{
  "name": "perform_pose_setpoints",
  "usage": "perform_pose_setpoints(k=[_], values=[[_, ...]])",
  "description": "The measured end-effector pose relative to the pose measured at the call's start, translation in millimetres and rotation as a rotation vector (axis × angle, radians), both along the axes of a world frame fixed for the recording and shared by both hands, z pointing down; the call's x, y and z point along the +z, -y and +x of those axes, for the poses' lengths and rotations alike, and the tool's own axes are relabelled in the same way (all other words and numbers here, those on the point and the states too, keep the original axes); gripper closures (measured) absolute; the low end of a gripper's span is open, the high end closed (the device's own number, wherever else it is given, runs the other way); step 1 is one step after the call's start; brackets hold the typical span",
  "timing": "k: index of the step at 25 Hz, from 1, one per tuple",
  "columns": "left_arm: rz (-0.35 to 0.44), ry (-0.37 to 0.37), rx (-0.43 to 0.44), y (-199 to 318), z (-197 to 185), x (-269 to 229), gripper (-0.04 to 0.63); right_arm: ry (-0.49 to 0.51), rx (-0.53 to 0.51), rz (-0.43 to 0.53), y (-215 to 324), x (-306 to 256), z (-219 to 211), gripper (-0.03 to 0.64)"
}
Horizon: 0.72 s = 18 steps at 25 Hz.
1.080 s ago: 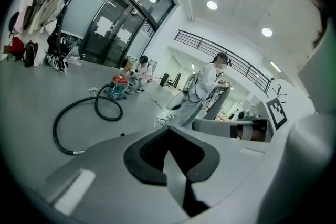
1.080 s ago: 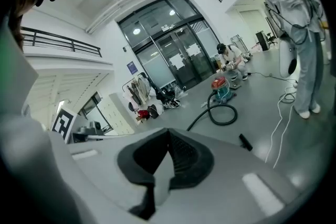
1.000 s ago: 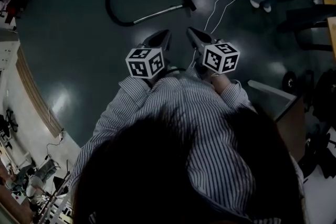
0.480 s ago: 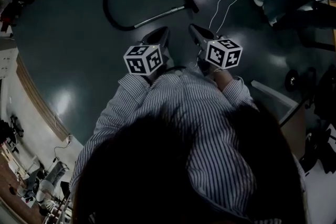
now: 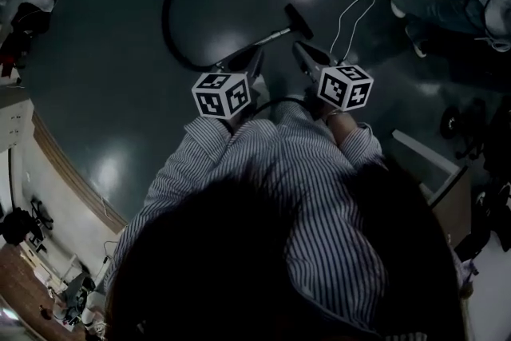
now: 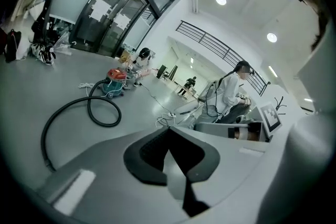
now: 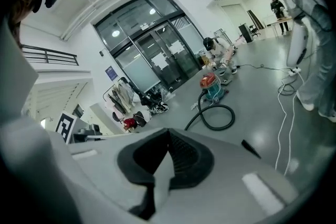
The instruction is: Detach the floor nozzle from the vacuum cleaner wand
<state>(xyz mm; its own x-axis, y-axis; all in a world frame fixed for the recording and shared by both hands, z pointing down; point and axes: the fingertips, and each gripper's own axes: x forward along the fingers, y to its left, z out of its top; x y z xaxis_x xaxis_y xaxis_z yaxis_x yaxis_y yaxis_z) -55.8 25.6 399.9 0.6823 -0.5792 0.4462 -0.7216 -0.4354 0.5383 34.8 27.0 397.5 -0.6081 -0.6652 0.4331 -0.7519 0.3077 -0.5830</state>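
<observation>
Left gripper (image 5: 254,56) and right gripper (image 5: 302,52) had their fingers shut on nothing. The floor nozzle (image 5: 299,21) lay on the floor (image 5: 112,84) just ahead, on its wand (image 5: 267,37). It looked like the approach; next they'd need opening to grasp.

In the head view the wand (image 5: 271,36) is hidden toward 7 o'clock behind the left gripper (image 5: 254,56), and the hose (image 5: 172,0) is cut off at 12 o'clock. The floor nozzle (image 7: 251,148) (a dark sliver in the right gripper view) is too small to show its joint.
</observation>
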Motion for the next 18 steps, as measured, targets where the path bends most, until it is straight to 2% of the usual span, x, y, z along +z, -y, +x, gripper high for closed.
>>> perform_pose_setpoints(k=[6, 9, 13, 18], values=[[-0.064, -0.003, 0.039, 19, 4, 23, 0.589, -0.006, 0.032, -0.051, 25, 19, 2, 0.615], [-0.052, -0.018, 0.052, 32, 14, 30, 0.589, -0.011, 0.030, -0.077, 33, 35, 14, 0.615], [-0.042, 0.027, 0.072, 50, 18, 46, 0.589, -0.033, 0.025, -0.128, 41, 58, 28, 0.615], [-0.035, -0.009, 0.168, 70, 36, 75, 0.589, -0.029, 0.029, -0.114, 63, 83, 44, 0.615]])
